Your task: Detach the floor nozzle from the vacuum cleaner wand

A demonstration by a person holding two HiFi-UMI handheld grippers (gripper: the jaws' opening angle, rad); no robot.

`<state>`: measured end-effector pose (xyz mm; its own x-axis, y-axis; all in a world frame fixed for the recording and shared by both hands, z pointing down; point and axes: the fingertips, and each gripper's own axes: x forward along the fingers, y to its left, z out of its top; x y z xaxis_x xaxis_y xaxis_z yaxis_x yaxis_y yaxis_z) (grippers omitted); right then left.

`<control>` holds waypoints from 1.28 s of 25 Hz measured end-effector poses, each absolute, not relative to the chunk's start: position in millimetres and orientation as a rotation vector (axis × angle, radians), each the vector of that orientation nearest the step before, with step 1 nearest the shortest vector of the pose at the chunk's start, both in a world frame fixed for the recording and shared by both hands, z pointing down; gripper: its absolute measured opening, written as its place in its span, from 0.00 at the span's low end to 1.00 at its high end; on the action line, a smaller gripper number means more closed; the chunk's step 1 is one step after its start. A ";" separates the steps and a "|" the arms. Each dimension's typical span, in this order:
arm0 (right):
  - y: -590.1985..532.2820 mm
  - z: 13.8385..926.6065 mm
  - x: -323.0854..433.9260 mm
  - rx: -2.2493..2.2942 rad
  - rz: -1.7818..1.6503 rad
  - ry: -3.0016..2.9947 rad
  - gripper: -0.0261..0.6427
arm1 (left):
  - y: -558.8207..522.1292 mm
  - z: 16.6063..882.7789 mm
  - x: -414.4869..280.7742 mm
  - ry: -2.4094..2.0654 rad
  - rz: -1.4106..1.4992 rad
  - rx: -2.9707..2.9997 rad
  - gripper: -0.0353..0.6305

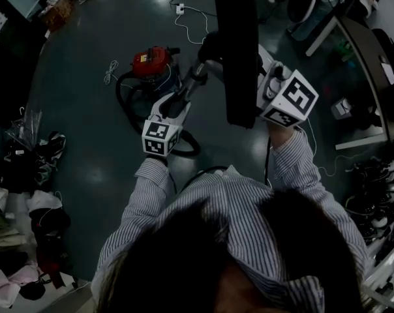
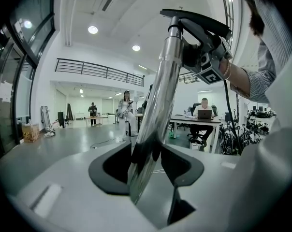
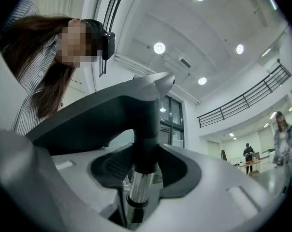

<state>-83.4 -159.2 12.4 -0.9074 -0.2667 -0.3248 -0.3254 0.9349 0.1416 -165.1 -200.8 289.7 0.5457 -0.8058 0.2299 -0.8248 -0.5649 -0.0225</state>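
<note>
The chrome wand (image 1: 196, 77) rises from the floor, with the black floor nozzle (image 1: 239, 51) at its raised end in front of me. My left gripper (image 1: 182, 98) is shut on the wand lower down. In the left gripper view the wand (image 2: 160, 91) runs up between the jaws of the left gripper (image 2: 146, 163) to the nozzle (image 2: 199, 21). My right gripper (image 1: 270, 77) holds the nozzle's end. In the right gripper view the right gripper (image 3: 143, 166) closes on the black neck of the nozzle (image 3: 102, 115), just above the chrome tube (image 3: 138, 190).
The red vacuum cleaner body (image 1: 151, 60) sits on the dark floor with its black hose (image 1: 128, 106) looped beside it. A white cable (image 1: 184, 18) lies beyond. Bags and clutter (image 1: 40, 155) line the left, shoes (image 1: 379, 188) and a desk (image 1: 366, 51) the right.
</note>
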 end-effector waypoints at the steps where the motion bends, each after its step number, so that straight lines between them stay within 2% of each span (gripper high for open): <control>1: -159.6 11.0 -80.1 -0.433 0.265 2.777 0.28 | -200.5 290.7 -163.9 -1.414 0.336 2.686 0.35; 8: -172.8 -11.1 -42.4 -0.523 0.260 2.730 0.28 | -194.6 315.1 -179.5 -1.437 0.310 2.560 0.35; 22: -195.9 162.2 -19.6 -0.995 -0.426 2.759 0.28 | -206.6 272.7 -189.5 -1.503 0.300 2.478 0.35; 32: -189.3 223.7 -16.0 -1.165 -0.595 2.808 0.28 | -201.6 294.5 -157.1 -1.425 0.392 2.483 0.35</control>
<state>-16.0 -189.3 223.7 -0.7162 -0.6900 0.1048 -0.6733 0.6434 -0.3643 -157.1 -201.6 294.5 0.4850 -0.8003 0.3526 -0.8681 -0.4895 0.0828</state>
